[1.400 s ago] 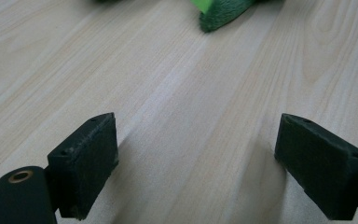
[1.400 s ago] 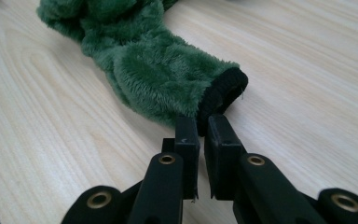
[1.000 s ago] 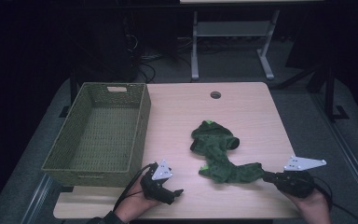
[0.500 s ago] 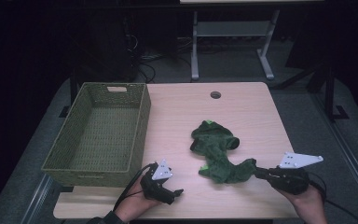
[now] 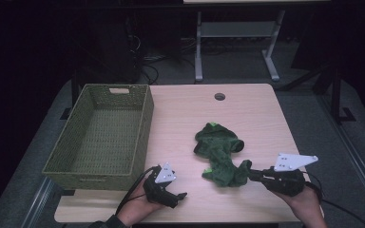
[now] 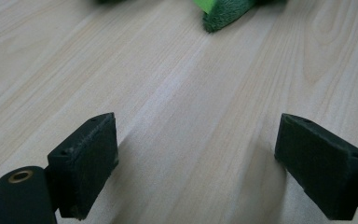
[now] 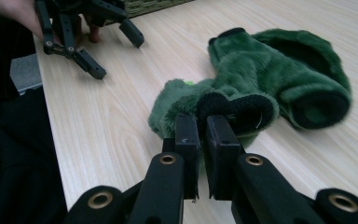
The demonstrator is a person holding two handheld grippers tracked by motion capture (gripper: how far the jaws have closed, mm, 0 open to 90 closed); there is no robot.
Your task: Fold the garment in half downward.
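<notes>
A green fleece garment [image 5: 221,154] with black cuffs lies crumpled on the pale wooden table [image 5: 185,118], right of centre. My right gripper [image 5: 248,174] is shut on the garment's [image 7: 270,79] black-edged cuff, pinched between its pads [image 7: 186,135], and lifts that end off the table. My left gripper [image 5: 178,195] rests low near the table's front edge, left of the garment, its jaws wide open with nothing between them [image 6: 196,158]. A green edge of the garment [image 6: 223,14] lies ahead of it.
A woven olive basket [image 5: 102,135] stands on the table's left side, with nothing in it. A round cable hole [image 5: 219,96] sits near the far edge. Beyond the table a metal stand [image 5: 237,42] rises from a dark floor.
My right gripper has moved left and risen a little, dragging the garment's near cuff with it and bunching the cloth. The left gripper has stayed put.
</notes>
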